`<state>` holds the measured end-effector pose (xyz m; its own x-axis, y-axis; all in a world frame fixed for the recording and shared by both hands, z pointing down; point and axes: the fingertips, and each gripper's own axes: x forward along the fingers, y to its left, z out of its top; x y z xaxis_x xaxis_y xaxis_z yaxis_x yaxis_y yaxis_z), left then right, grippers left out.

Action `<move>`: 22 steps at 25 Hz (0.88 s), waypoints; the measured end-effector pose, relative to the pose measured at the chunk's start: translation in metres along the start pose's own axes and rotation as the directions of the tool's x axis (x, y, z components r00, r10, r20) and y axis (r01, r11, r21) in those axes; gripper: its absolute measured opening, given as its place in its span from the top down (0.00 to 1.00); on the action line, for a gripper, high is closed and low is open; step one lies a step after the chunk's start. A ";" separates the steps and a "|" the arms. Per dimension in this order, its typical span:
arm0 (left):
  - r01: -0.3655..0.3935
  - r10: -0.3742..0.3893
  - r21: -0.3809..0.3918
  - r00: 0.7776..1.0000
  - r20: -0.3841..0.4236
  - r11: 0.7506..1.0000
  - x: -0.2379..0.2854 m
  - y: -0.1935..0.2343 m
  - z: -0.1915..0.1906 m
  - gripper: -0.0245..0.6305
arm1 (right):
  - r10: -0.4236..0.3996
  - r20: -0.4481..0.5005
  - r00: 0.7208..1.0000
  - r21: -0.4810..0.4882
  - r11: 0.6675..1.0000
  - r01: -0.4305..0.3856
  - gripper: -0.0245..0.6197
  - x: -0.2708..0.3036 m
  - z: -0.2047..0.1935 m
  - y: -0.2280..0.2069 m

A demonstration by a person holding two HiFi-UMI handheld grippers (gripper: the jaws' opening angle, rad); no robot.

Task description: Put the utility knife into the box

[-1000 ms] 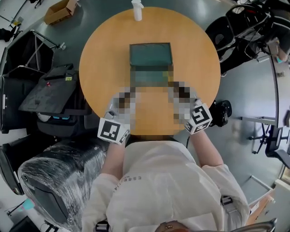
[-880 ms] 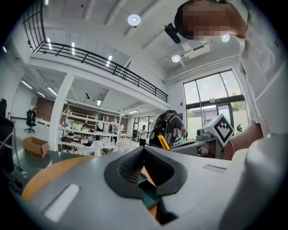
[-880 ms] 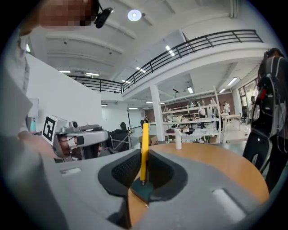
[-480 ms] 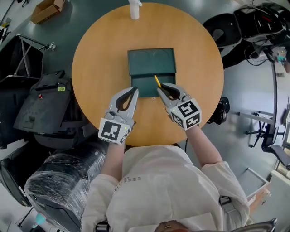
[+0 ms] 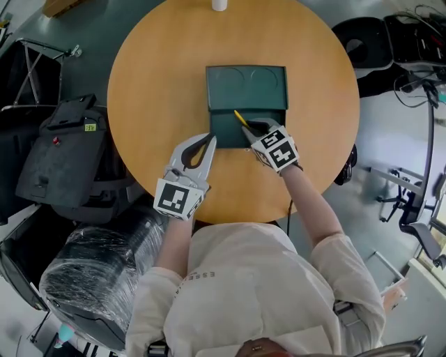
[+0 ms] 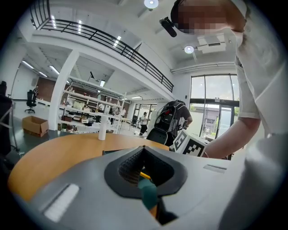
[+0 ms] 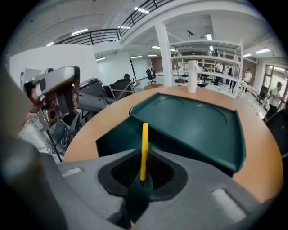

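A dark green box [image 5: 237, 132] stands open at the middle of the round wooden table [image 5: 153, 77], its lid [image 5: 247, 87] folded back away from me. My right gripper [image 5: 249, 127] hangs over the box's near right part, shut on a slim yellow utility knife [image 5: 241, 118] that points out over the box. In the right gripper view the knife [image 7: 144, 143] sticks straight up from the jaws, with the box [image 7: 118, 134] and lid [image 7: 193, 121] behind it. My left gripper [image 5: 211, 138] rests just left of the box, jaws together, holding nothing.
A white bottle [image 5: 219, 4] stands at the table's far edge, also visible as the bottle [image 7: 192, 76]. Left of the table lie a black bag [image 5: 63, 150] and a plastic-wrapped chair [image 5: 90, 272]. More chairs [image 5: 369, 42] stand at the right.
My right gripper has moved forward with the knife, from the table's near side to over the open box. The left gripper has barely shifted.
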<state>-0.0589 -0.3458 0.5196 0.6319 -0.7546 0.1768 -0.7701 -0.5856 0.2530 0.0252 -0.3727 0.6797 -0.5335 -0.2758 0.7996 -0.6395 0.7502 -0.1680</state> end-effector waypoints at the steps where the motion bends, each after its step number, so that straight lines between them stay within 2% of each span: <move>1: -0.004 0.004 -0.003 1.000 0.001 1.000 0.001 0.002 0.000 0.94 | 0.017 -0.036 0.999 -0.003 1.000 -0.017 0.90 0.007 -0.005 -0.001; 3: -0.011 0.011 -0.011 1.000 0.000 1.000 0.002 0.005 0.003 0.94 | 0.045 -0.099 0.994 -0.017 0.999 -0.046 0.90 0.019 -0.015 0.000; 6: -0.011 0.010 -0.021 1.000 -0.002 1.000 0.002 0.006 -0.001 0.94 | 0.040 -0.159 0.986 -0.029 0.999 -0.046 0.90 0.028 -0.026 -0.002; 13: -0.016 0.016 -0.065 1.000 -0.001 0.998 0.002 0.006 -0.019 0.94 | 0.031 -0.181 0.983 -0.020 0.999 -0.035 0.89 0.033 -0.031 -0.002; 14: -0.013 0.013 -0.065 1.000 0.000 0.998 0.002 0.003 -0.018 0.94 | 0.036 -0.178 0.983 -0.019 0.999 -0.040 0.86 0.032 -0.031 -0.001; 15: -0.009 0.009 -0.064 1.000 0.000 0.998 0.002 0.001 -0.016 0.94 | 0.038 -0.168 0.985 -0.014 0.999 -0.041 0.81 0.029 -0.029 -0.001; 17: -0.001 0.002 -0.059 1.000 0.006 0.998 0.000 -0.003 -0.011 0.94 | 0.031 -0.118 0.993 0.013 0.999 -0.030 0.80 0.016 -0.020 -0.002; 20: -0.001 0.003 -0.050 0.999 0.032 0.999 -0.005 -0.006 -0.004 0.94 | 0.011 0.019 1.000 0.084 0.996 -0.013 0.80 -0.020 0.004 -0.004; 22: -0.013 0.015 -0.033 0.998 0.057 0.999 -0.008 -0.010 0.008 0.94 | -0.015 0.121 0.993 0.112 0.994 0.001 0.80 -0.050 0.021 -0.005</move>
<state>-0.0570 -0.3366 0.5087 0.6140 -0.7791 0.1262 -0.7752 -0.5653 0.2818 0.0432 -0.3749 0.6286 -0.5871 -0.3572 0.7265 -0.6982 0.6776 -0.2310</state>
